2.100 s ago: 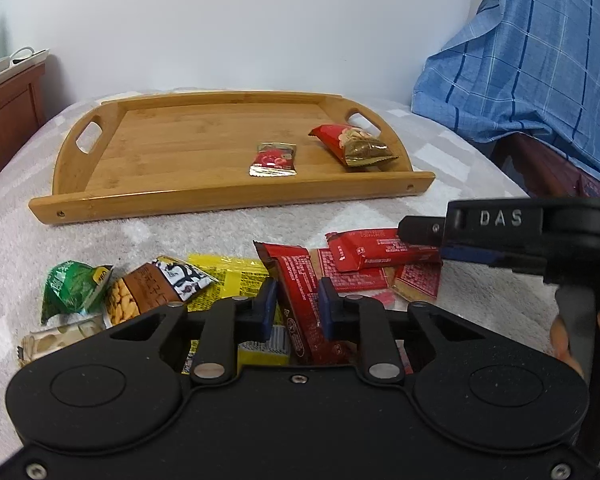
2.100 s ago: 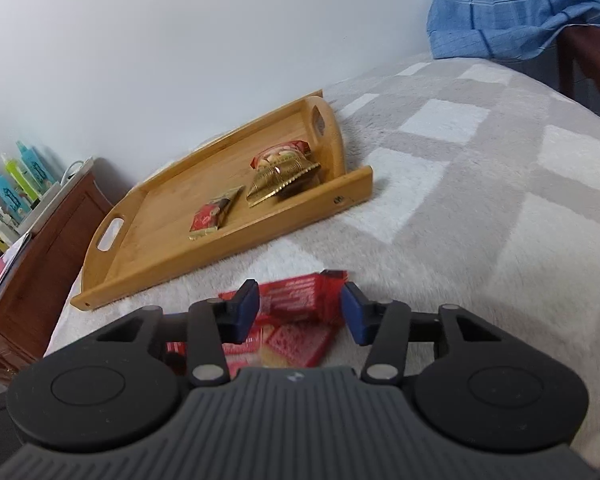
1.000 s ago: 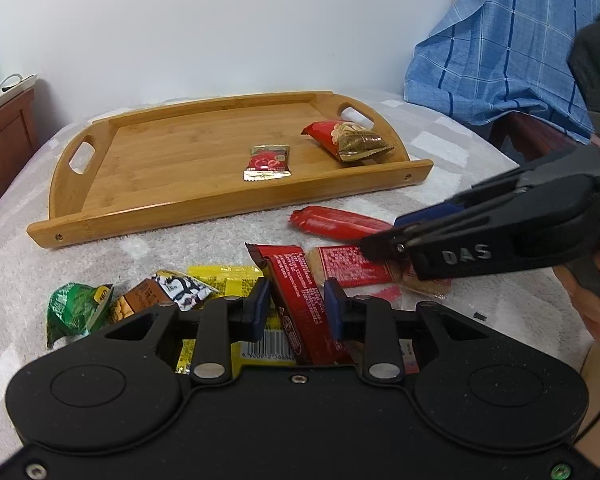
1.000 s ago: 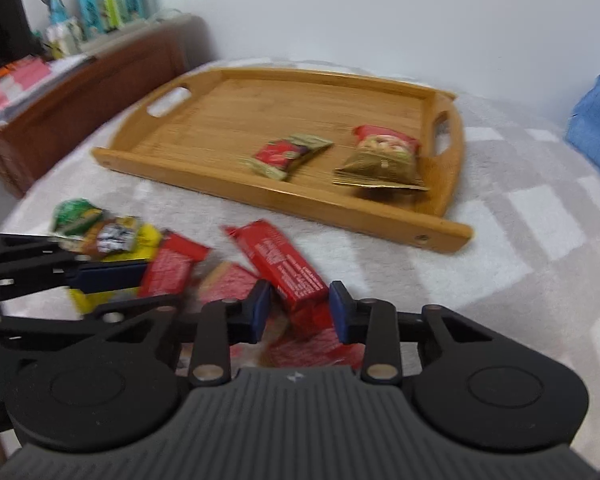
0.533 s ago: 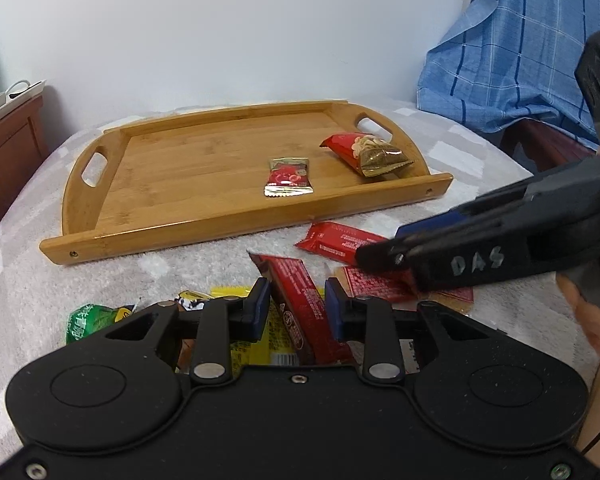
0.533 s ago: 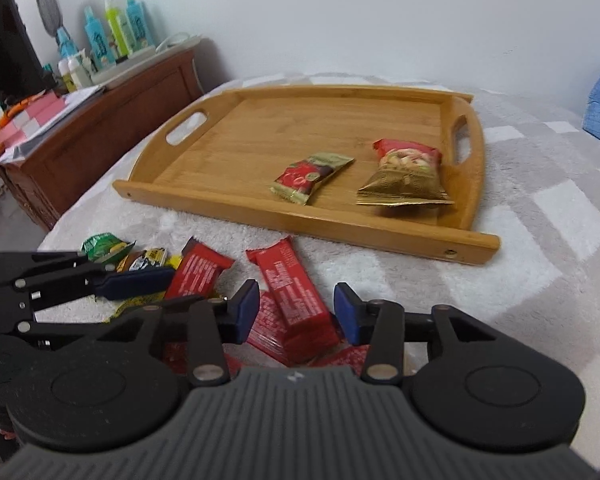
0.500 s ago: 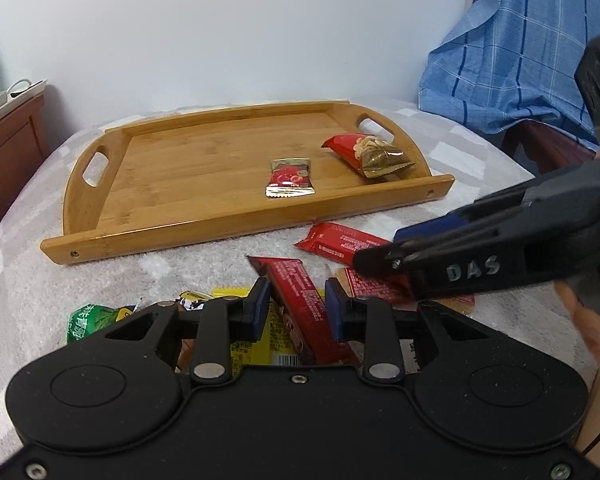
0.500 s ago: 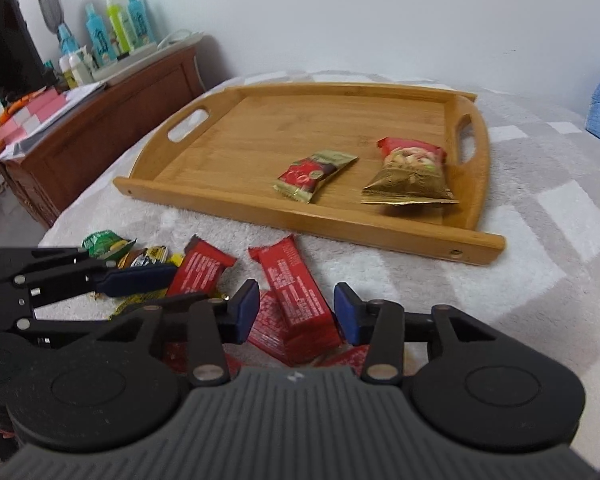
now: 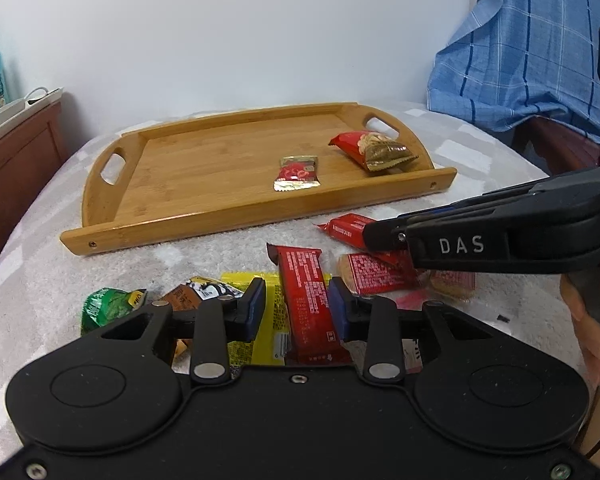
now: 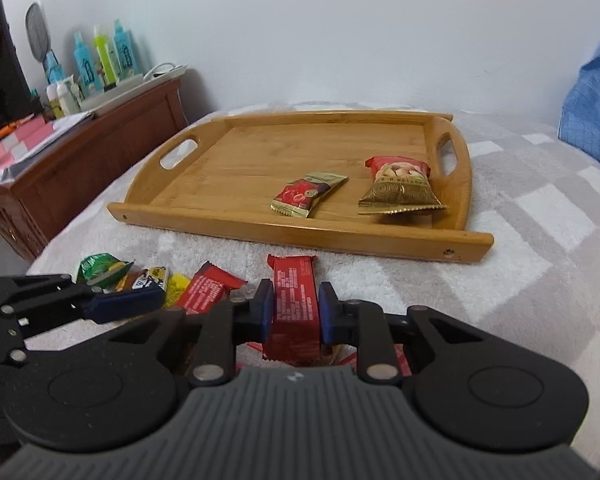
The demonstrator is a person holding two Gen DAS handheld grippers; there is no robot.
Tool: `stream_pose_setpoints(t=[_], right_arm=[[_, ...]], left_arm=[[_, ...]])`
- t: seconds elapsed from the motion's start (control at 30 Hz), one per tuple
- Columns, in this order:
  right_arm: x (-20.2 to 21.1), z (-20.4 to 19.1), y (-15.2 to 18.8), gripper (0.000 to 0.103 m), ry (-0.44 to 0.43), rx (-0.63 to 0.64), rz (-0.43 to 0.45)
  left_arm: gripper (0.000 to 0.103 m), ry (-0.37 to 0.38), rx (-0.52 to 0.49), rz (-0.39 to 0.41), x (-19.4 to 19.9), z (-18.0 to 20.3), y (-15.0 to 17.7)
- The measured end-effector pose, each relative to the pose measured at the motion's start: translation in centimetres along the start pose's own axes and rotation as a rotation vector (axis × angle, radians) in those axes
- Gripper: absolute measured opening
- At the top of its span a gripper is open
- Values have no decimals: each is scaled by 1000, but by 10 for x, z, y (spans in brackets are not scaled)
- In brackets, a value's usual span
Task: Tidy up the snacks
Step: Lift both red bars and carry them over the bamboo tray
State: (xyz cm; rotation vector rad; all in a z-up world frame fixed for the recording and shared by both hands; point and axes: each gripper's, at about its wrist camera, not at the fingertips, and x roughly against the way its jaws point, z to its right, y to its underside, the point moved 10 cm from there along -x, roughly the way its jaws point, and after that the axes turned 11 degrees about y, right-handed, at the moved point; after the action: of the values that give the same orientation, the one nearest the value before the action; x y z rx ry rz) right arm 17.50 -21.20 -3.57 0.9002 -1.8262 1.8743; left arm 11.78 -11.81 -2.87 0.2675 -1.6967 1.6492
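Because the snacks belonged in the wooden tray [image 10: 300,236], the right tool [image 10: 291,312] had just clamped its pads onto a red bar [image 10: 293,300] lying on the bed, at six o'clock from the tray. The left tool [image 9: 297,308], slightly parted, straddled another red bar [image 9: 308,300] without pressing it.
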Motion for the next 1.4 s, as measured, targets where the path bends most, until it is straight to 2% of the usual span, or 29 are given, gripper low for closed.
stream_pose_setpoints(t=[0.17,0.23,0.33,0.4,0.57,0.8,0.83,0.9,0.97,1.03,1.2,1.4], right_arm=[[-4,0,8,29,11,-7,-43],[-4,-2,9,41,9,0,-39],[-3,-2,8,43,10,-1,-24],[-3,-1,6,50,27,6,-9],[-3,0,2,50,72,28,25],[-3,-4,4,50,34,28,14],[-2,-5,4,50,29,31,18],[-2,-8,4,48,23,45,15],[-5,-10,7,33,29,55,-8],[-8,-9,9,28,46,52,-24],[0,-9,7,27,59,52,23],[14,-2,-1,27,65,-5,87]], left_arm=[[31,10,-4,-6,-2,3,1],[31,-1,-11,2,1,3,0],[31,-12,-25,23,8,4,-2],[31,-5,-28,22,10,5,-2],[31,-2,-35,8,5,7,0],[31,6,-29,-18,-4,10,6],[28,4,-30,-19,-5,10,7],[23,3,-21,-19,-5,9,8],[23,9,0,-16,-4,7,8],[23,9,10,-11,-3,6,7],[23,4,20,12,5,3,3],[23,-2,34,51,19,-3,-11]])
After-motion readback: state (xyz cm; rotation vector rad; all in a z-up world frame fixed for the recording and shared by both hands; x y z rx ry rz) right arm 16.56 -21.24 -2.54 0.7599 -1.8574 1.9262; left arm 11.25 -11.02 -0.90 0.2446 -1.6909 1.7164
